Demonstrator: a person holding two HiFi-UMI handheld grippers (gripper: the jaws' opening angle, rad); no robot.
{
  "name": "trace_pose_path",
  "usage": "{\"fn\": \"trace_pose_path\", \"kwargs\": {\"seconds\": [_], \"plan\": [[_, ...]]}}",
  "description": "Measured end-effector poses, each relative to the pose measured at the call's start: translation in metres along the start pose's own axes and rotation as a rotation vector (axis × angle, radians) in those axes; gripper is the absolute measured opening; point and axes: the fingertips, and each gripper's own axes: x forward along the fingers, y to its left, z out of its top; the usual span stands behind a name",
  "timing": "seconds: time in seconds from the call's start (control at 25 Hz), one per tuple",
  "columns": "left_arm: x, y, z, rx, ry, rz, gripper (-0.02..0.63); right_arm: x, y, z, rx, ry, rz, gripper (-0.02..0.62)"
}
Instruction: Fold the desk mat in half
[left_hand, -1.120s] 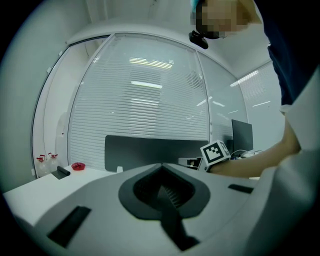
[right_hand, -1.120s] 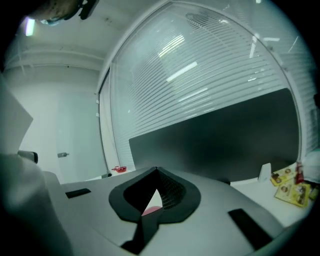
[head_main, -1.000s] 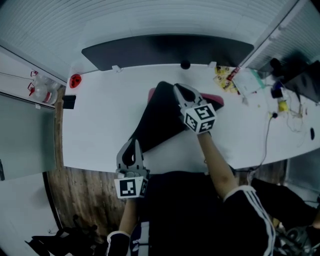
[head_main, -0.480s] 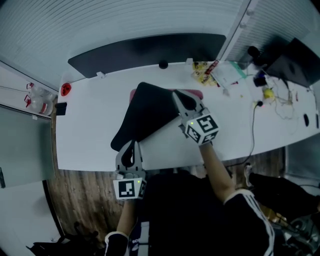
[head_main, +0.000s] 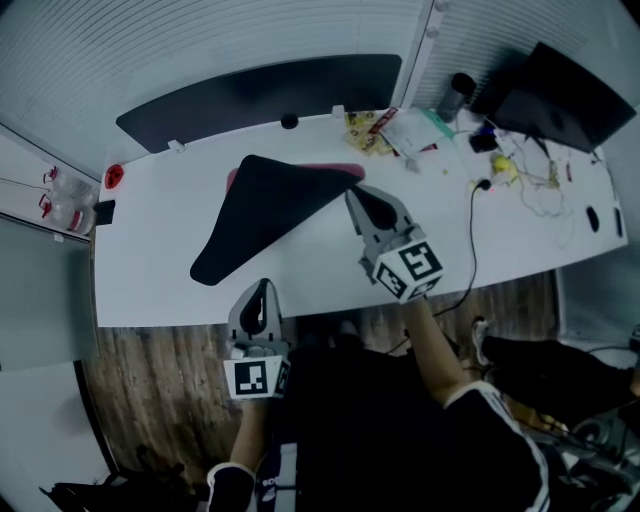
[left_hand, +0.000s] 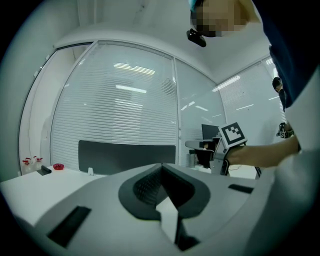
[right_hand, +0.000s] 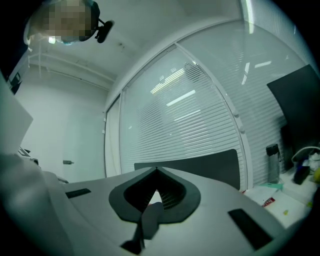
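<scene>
a: claws first. right gripper (head_main: 353, 195): jaws shut tip to tip, nothing between them in its own view. left gripper (head_main: 262, 288): same, pinched together, empty.
b: so neither has the desk mat (head_main: 265, 215)?
a: neither. the right tip sits just below the mat's right corner in the head view, apart from it as far as i can tell. the left one hangs at lower centre, over the desk's near edge, well apart from the mat.
b: where's the mat?
a: on the white desk (head_main: 150, 270), upper centre of frame, running down toward the lower left. black face up, doubled over, a long wedge rather than a rectangle. pink underside (head_main: 335, 169) peeks out along its upper edge.
b: risks?
a: my read: the fold is skewed and the edges don't meet, so left like this it's a poor half. nothing pins the top layer, so a springy mat could creep open. a closed right claw swung past that corner could snag and flip it.
b: anything else?
a: clutter (head_main: 400, 128) and a cable (head_main: 472, 225) at upper right. a wide sweep to regrip could drag those.
</scene>
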Motion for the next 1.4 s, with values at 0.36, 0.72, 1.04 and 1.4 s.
{"fn": "trace_pose_path", "kwargs": {"seconds": [0.36,0.72,1.04,1.4], "plan": [[-0.031,-0.040,0.006,0.016,-0.043,0.025,0.002,-0.079,0.012,0.009,0.002,-0.011,0.004,0.003],[-0.036,-0.064,0.013,-0.016,-0.097,0.030,0.002,-0.125,0.009,0.017,-0.046,-0.021,-0.019,0.003],[-0.041,-0.068,0.011,-0.037,-0.100,0.039,0.002,-0.155,0.021,0.014,-0.077,-0.016,-0.028,0.003],[-0.044,-0.073,0.011,-0.042,-0.114,0.017,0.002,-0.181,0.045,-0.008,-0.012,0.032,-0.031,0.003]]}}
